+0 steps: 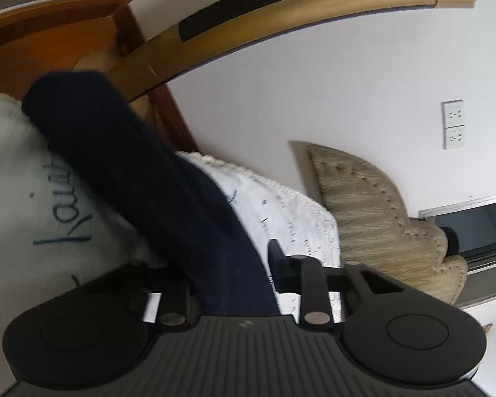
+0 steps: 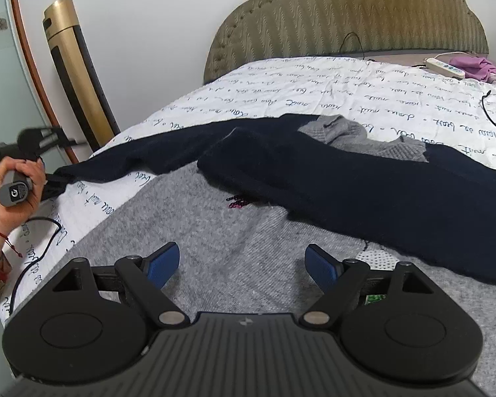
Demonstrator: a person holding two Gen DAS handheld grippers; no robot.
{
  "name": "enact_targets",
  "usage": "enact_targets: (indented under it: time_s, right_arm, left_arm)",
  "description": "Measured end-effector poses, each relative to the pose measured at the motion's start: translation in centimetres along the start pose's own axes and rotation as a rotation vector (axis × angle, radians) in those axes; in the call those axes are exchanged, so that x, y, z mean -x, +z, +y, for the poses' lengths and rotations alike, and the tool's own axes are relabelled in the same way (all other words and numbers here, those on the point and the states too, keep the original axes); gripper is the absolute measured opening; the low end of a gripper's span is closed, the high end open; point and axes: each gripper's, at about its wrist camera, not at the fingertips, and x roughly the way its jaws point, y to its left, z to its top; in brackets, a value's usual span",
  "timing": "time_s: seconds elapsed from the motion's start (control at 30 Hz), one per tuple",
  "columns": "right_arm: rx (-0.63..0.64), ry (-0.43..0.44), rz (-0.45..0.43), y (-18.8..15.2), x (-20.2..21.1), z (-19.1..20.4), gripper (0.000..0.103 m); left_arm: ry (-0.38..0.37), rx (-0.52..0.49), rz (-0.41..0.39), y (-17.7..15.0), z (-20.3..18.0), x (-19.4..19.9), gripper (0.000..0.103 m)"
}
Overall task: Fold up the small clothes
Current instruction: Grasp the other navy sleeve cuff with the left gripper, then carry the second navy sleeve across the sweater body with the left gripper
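**Left claw has the navy sleeve; the knit is soft and floppy**

Your left claw (image 2: 54, 183) is clamped on the tip of the navy sweater (image 2: 347, 182) sleeve at the bed's (image 2: 281, 82) left edge. The sweater lies across the grey sweater (image 2: 215, 258), mid-bed. Your right claw (image 2: 241, 264) hangs wide, empty, over the grey knit. Expect light, limp, stretchy wool: grip cuffs or hems, not loose middle fabric.

Navy sleeve (image 2: 142, 162): matt fuzzy knit. Grey sweater (image 2: 234, 248): coarse matt knit. Bed sheet (image 2: 314, 89): printed cloth. Fan column (image 2: 72, 76), upper left: satin gold finish.
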Motion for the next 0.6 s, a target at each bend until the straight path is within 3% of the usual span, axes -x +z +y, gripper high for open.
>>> enact_targets:
  time_s: [0.1, 0.3, 0.43, 0.6]
  right_arm:
    - [-0.026, -0.007, -0.028, 0.1, 0.7, -0.6, 0.085]
    - [-0.123, -0.038, -0.102, 0.4, 2.4, -2.9, 0.086]
    - [-0.198, -0.062, -0.12, 0.2, 3.0, -4.9, 0.087]
    - [-0.287, -0.073, -0.123, -0.6, 3.5, -7.2, 0.087]
  left_arm:
    - [0.042, -0.101, -0.026, -0.9, -1.2, -0.1, 0.014]
    - [0.064, -0.494, -0.06, -5.6, -6.5, 0.5, 0.01]
    - [0.019, -0.825, -0.09, -11.5, -10.8, 1.5, 0.009]
    - [-0.099, -1.115, -0.07, -18.8, -14.3, 2.5, 0.009]
